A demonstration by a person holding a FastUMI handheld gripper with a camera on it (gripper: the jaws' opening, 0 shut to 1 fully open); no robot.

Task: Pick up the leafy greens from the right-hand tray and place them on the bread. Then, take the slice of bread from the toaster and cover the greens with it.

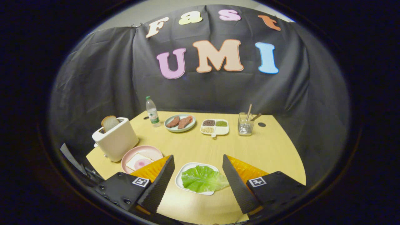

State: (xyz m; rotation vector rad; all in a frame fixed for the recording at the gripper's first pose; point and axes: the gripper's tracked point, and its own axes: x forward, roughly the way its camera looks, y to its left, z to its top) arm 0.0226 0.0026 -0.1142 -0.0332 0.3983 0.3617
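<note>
A green lettuce leaf [202,178] lies on a white tray [182,173] on the table, framed between my two fingers and well below them. My gripper [197,161] hangs open above it, holding nothing. Left of the tray, a pink plate [147,150] carries a slice of bread [136,161] topped with a round pink slice [143,163]; my left finger covers part of that plate. Behind the plate stands a white toaster [116,141] with a slice of bread [109,122] sticking up out of its slot.
Along the back of the yellow table [268,150] stand a water bottle [152,111], a pale plate with two brown meat pieces [180,122], a white divided dish of grains [215,127] and a glass with sticks [246,124]. Black cloth walls surround the table.
</note>
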